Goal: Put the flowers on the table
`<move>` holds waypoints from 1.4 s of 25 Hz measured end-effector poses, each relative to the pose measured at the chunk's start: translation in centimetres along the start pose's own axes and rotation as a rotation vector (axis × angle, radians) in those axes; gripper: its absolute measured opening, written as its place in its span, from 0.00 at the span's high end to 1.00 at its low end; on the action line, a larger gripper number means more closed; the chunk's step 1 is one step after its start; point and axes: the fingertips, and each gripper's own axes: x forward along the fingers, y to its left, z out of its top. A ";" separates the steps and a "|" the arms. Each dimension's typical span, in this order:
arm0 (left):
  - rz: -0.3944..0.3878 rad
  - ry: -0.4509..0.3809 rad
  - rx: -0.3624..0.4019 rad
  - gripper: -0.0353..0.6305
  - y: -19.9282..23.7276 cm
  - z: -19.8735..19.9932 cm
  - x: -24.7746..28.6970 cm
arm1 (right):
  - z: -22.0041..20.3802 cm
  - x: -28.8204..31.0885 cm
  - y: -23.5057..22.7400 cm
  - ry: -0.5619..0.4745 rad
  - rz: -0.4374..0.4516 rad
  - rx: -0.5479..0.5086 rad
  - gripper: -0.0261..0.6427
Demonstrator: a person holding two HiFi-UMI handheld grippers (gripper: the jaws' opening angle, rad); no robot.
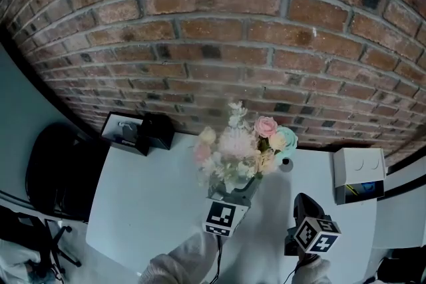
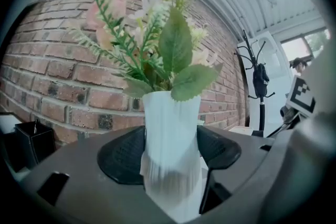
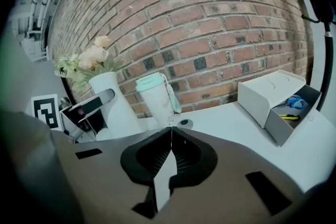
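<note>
My left gripper is clenched on the white ribbed vase, one pad pressed against each side of its lower body. The flowers stand upright out of it. In the head view the vase sits over the middle of the white table, toward the back near the brick wall, with a mint cup just beside the blooms.

No view shows me the base, so I cannot tell whether it rests on the table or hangs just above it. I judge the carry nearly finished. What is left is to settle the vase, let go and draw back.

My right gripper has its jaws pressed together on nothing and points at the cup, with a white box off to its right.
</note>
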 end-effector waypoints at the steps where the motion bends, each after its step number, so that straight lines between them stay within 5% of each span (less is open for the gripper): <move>1: 0.001 0.008 -0.001 0.47 0.0 -0.1 -0.2 | 0.0 -0.1 0.2 -0.002 0.001 0.000 0.93; 14: -0.019 0.026 0.018 0.47 -1.1 -0.8 -1.4 | -1.0 -2.6 0.2 -0.005 -0.024 -0.008 0.93; 25: 0.028 0.018 -0.073 0.47 -1.3 -0.7 -3.3 | -0.5 -4.7 0.9 -0.026 -0.015 -0.025 0.93; 30: 0.074 0.095 -0.131 0.47 -1.8 -1.8 -6.1 | -0.3 -6.0 2.0 -0.037 0.005 -0.037 0.93; 35: 0.043 0.144 -0.194 0.48 -4.4 -1.8 -9.0 | -0.3 -7.6 3.7 -0.050 0.044 -0.051 0.93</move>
